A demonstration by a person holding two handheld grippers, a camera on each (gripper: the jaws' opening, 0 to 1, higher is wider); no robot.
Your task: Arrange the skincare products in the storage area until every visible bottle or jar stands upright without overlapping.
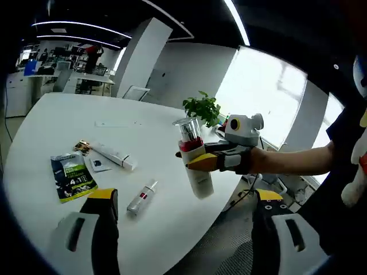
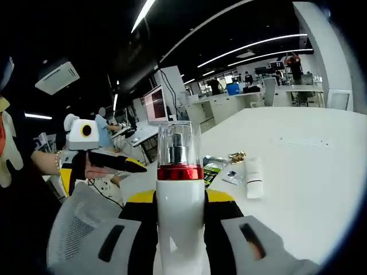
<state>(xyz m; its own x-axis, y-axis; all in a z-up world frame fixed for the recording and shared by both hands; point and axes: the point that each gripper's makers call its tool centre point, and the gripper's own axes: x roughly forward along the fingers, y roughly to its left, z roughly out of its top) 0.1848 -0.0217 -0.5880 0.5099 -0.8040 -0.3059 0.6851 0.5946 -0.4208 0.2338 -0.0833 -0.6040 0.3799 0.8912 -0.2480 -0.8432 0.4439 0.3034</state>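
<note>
A white pump bottle with a red band and clear cap hangs upright above the table's near edge, my right gripper shut on its body. In the right gripper view the same bottle rises between my right gripper's jaws. A small white bottle with a red band lies on its side on the white table. A white tube lies flat farther back, and the tube is also in the right gripper view. My left gripper is open, holding nothing, and appears as the left gripper at the left.
A green sachet, a small dark sachet and a gold wrapper lie left of the tube. A potted plant stands at the table's far edge. A grey mesh chair is below the table edge. A person's sleeve is at right.
</note>
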